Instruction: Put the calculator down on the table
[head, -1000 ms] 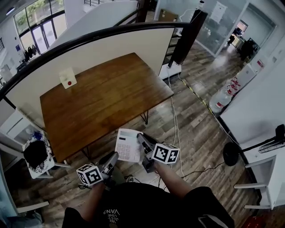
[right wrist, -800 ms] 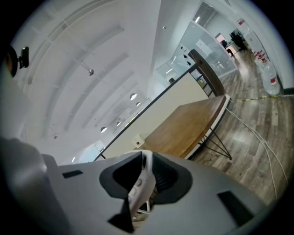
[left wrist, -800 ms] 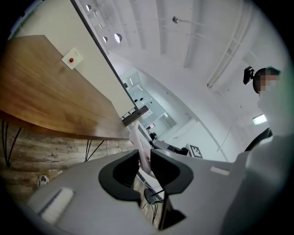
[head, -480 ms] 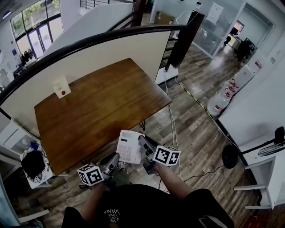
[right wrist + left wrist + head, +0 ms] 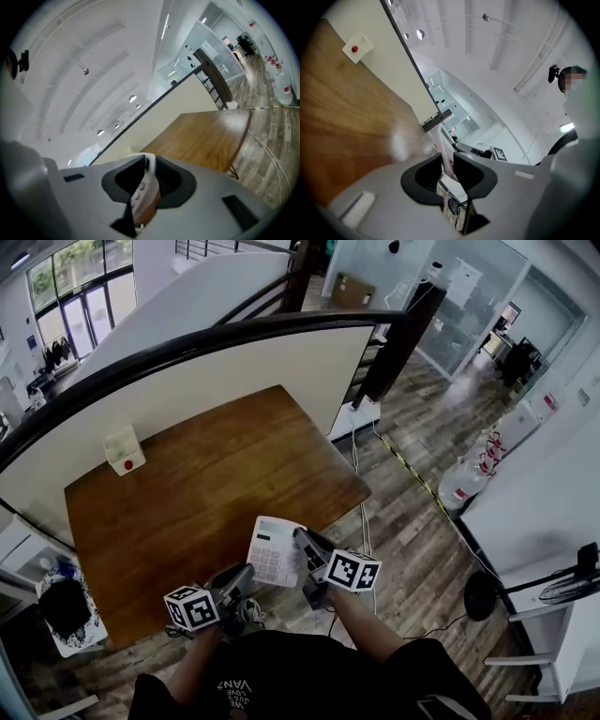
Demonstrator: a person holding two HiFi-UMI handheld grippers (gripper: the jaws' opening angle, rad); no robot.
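calc (image 5: 273, 549) was up in the air, clamped betw both claws, not on the table (image 5: 187, 488). in head view it sat over the table's near edge, toward the near right corner, face up, display end pointing far, key end toward the person.

r gripper (image 5: 303, 546) had its jaws closed on the calc's right edge. in r gripper view the white body w/ round keys filled the gap betw the dark pads, both pressing on it.

l gripper (image 5: 241, 577) came in from the near left, jaws pinched on the calc's near left corner. in l gripper view a thin pale edge stood betw the pads, which were only as far apart as that edge was thick.

both marker cubes sat close to the person, the l one at near left, the r one just right of the calc.

table top was brown wood. a small white box (image 5: 124, 450) w/ a red button stood at its far left corner, well apart from the calc, against a white partition (image 5: 244, 371) topped w/ a black rail.

on the wood floor right of the table ran a cable (image 5: 367, 493). farther right stood water jugs (image 5: 466, 479). a fan (image 5: 572, 589) was at the far right edge.
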